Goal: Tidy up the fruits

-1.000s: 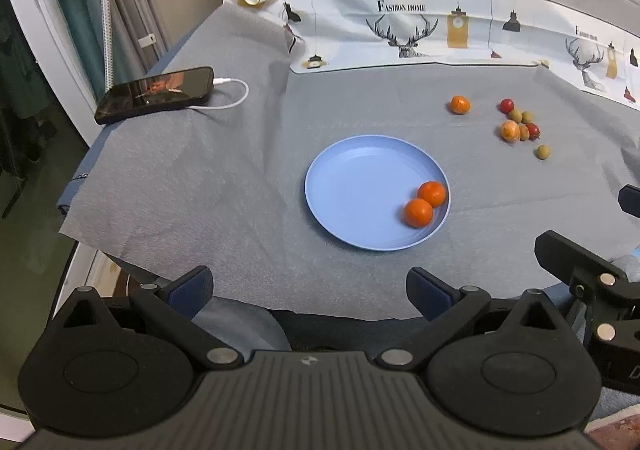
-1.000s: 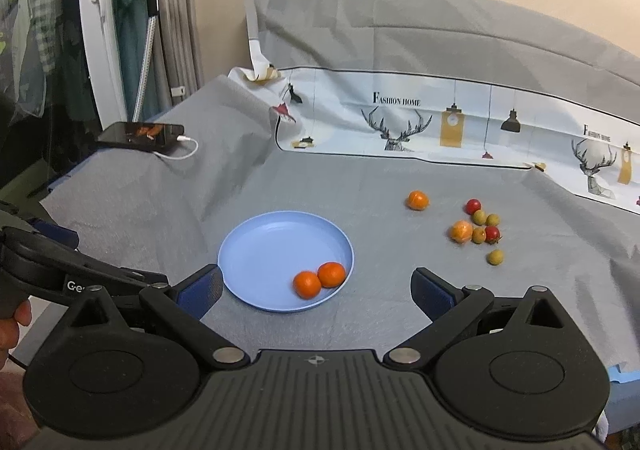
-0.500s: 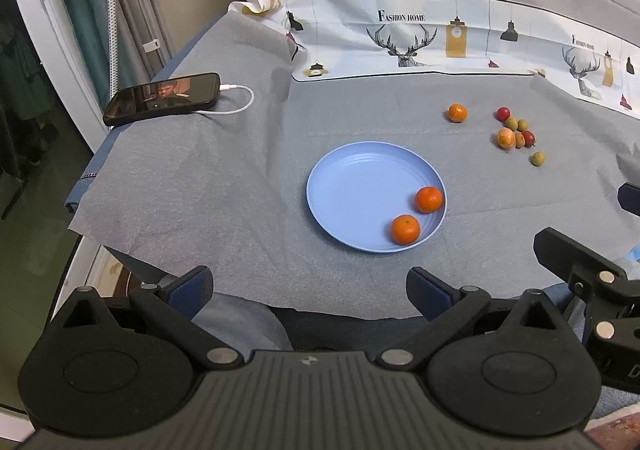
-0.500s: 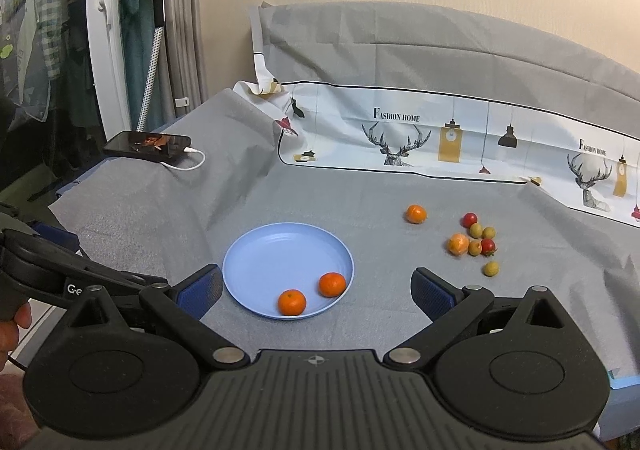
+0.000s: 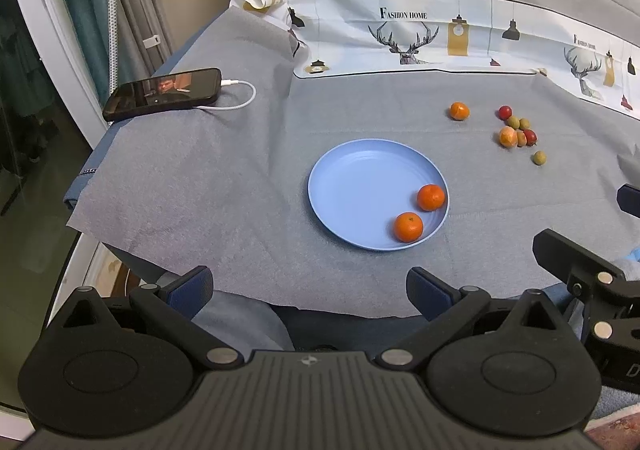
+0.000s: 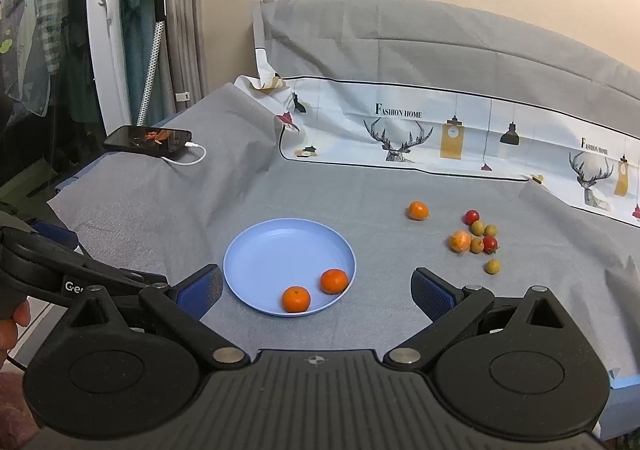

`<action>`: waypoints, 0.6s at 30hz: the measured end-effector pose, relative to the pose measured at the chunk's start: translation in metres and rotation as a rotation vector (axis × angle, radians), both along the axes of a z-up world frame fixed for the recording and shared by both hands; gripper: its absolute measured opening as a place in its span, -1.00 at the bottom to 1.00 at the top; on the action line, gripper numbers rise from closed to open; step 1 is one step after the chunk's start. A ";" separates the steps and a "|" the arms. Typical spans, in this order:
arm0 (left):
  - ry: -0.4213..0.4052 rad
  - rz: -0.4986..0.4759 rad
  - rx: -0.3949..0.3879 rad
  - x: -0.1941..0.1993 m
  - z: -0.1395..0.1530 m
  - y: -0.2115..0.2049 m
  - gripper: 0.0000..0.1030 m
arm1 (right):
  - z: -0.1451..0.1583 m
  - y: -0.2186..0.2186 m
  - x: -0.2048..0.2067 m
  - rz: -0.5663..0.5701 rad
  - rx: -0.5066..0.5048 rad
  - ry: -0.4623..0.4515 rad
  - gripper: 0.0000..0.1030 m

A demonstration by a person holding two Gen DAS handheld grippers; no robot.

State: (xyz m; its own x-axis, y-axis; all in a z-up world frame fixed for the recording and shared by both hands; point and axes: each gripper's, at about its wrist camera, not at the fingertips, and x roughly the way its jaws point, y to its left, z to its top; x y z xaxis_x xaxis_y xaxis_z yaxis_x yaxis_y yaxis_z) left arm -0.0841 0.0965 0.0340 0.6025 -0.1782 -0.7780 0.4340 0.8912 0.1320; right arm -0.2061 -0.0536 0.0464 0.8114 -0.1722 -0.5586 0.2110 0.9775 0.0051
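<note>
Far off to the left of the left tool [image 5: 308,286], a black phone [image 5: 164,93] with a white cable [image 5: 240,97] lies on the grey cloth [image 5: 200,185] that covers the counter. The left tool is wide apart and holds nothing, and it hangs near the front edge of the cloth. Just ahead of it, a bit to the right, sits the round light blue plate [image 5: 360,177]. Two small orange tangerines [image 5: 409,227] lie in the plate on its near right side, close to each other but not touching. The right tool [image 6: 316,290] is also wide apart and holds nothing, and the plate sits just ahead of its two blue fingers [image 6: 200,292]. Farther ahead and to the right, one more tangerine [image 6: 417,210] lies alone on the cloth. Right of that is a little bunch of fruits [image 6: 478,238]: one orange, some red, some yellow-green. Behind it all, a white strip with deer pictures [image 6: 400,137] runs along the back.
</note>
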 end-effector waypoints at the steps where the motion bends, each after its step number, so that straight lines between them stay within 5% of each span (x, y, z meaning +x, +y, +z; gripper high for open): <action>1: 0.000 0.000 0.001 0.000 0.000 0.000 0.99 | 0.000 0.000 0.000 0.000 0.002 0.001 0.94; 18: 0.018 0.001 0.026 0.008 -0.007 -0.006 0.99 | -0.008 -0.005 0.010 0.000 0.029 0.023 0.94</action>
State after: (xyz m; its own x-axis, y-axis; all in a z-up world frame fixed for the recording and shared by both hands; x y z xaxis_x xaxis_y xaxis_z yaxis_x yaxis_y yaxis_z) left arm -0.0765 0.0907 0.0272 0.5883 -0.1571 -0.7932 0.4358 0.8879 0.1474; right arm -0.1963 -0.0585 0.0386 0.7983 -0.1558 -0.5818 0.2114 0.9770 0.0284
